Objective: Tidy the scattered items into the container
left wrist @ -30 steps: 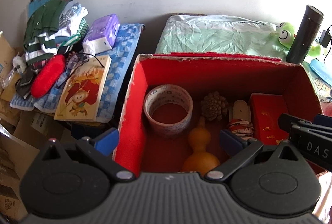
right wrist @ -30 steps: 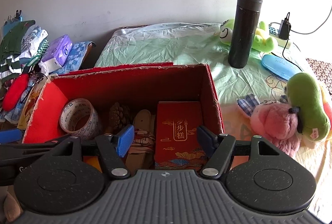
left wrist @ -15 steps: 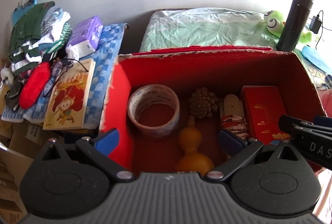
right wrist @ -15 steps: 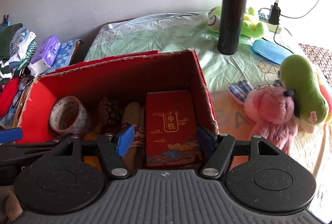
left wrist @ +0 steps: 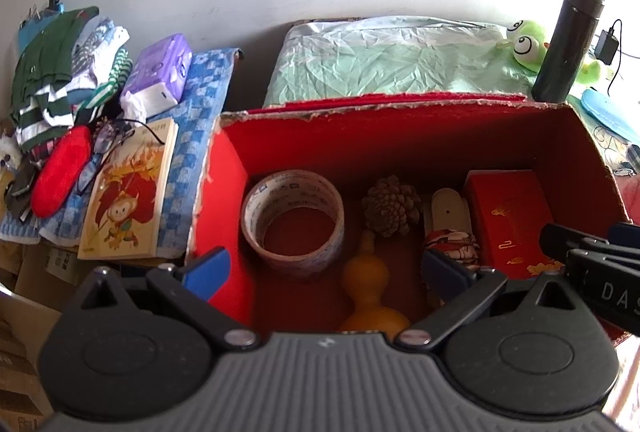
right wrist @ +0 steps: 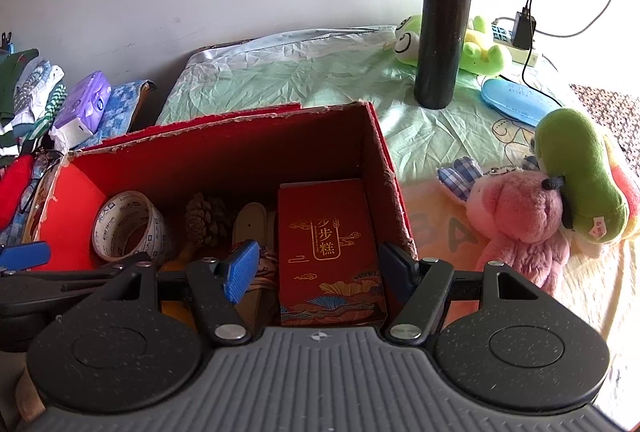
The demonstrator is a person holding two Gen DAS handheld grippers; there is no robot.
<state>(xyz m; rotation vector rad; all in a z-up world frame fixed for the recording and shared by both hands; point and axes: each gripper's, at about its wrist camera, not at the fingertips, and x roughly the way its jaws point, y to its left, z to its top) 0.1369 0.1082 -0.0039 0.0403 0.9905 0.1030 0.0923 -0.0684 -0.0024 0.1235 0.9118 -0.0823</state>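
A red cardboard box (left wrist: 404, 124) (right wrist: 224, 156) sits open on the bed. Inside lie a tape roll (left wrist: 294, 218) (right wrist: 128, 226), a pine cone (left wrist: 392, 206) (right wrist: 206, 218), an orange gourd (left wrist: 370, 288), a wooden sandal with a patterned strap (left wrist: 450, 220) (right wrist: 250, 222) and a red gift box (left wrist: 510, 220) (right wrist: 330, 252). My left gripper (left wrist: 326, 272) is open and empty above the box's near left part. My right gripper (right wrist: 318, 270) is open and empty above the red gift box.
A black flask (right wrist: 442, 34) and a green frog plush (right wrist: 480, 46) stand behind the box. A pink plush (right wrist: 518, 220) and a green plush (right wrist: 580, 176) lie right of it. Clothes (left wrist: 56, 72), tissues (left wrist: 160, 70) and a picture book (left wrist: 130, 196) lie on the left.
Both grippers stayed open and empty over the box. The views shifted slightly; the left drifted left then back, the right drifted left and slightly lower.
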